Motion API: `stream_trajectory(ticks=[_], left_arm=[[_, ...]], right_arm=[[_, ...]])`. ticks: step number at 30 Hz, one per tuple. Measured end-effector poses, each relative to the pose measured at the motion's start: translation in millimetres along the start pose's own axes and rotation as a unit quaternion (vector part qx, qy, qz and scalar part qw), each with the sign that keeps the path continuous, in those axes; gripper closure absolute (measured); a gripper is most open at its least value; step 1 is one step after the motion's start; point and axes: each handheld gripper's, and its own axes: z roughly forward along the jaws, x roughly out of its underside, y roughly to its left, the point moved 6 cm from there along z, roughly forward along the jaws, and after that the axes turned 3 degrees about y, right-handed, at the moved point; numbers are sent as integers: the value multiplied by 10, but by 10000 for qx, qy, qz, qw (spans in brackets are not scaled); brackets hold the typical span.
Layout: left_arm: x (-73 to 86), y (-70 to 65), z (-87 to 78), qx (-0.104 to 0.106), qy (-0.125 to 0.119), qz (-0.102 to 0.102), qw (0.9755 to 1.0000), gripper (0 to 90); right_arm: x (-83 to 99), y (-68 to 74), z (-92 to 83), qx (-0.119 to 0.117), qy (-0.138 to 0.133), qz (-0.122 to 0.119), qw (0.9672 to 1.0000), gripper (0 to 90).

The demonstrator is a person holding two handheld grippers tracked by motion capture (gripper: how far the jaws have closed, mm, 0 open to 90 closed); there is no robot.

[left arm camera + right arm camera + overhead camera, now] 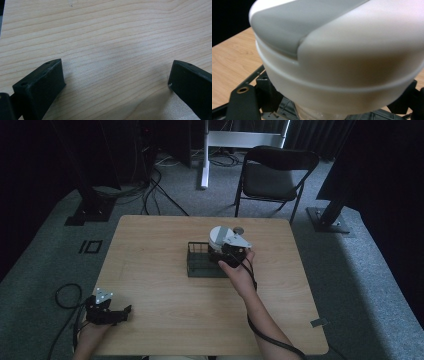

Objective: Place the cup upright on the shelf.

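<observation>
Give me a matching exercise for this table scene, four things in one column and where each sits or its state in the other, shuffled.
1. white-lidded container
2. left gripper
3. black wire basket
4. folding chair

a. on the floor beyond the table
b. mid-table
c. open, over bare wood at the near left corner
d. at the right gripper, over the basket

Pairs: 1-d, 2-c, 3-b, 4-a

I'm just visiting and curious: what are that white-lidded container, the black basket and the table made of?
The white-lidded container looks like smooth matte plastic: an even white lid with a grey panel and a moulded rim line. The black basket seems to be thin metal wire or mesh, coated black, though it is too dim to be sure. The table shows pale wood grain, possibly laminate.
</observation>
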Motion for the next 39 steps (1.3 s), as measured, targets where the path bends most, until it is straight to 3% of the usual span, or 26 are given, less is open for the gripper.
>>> stream_trajectory(ticks=[13,31,39], left_arm=[[0,0,0,1,-1,0,10000,6],[0,0,0,0,1,1,10000,6],[0,0,0,0,0,1,10000,5]], right_arm=[[77,23,200,38,270,79,9996,184],[166,-15,326,-6,523,150,9985,184],[179,-4,361,-43,635,21,9980,184]])
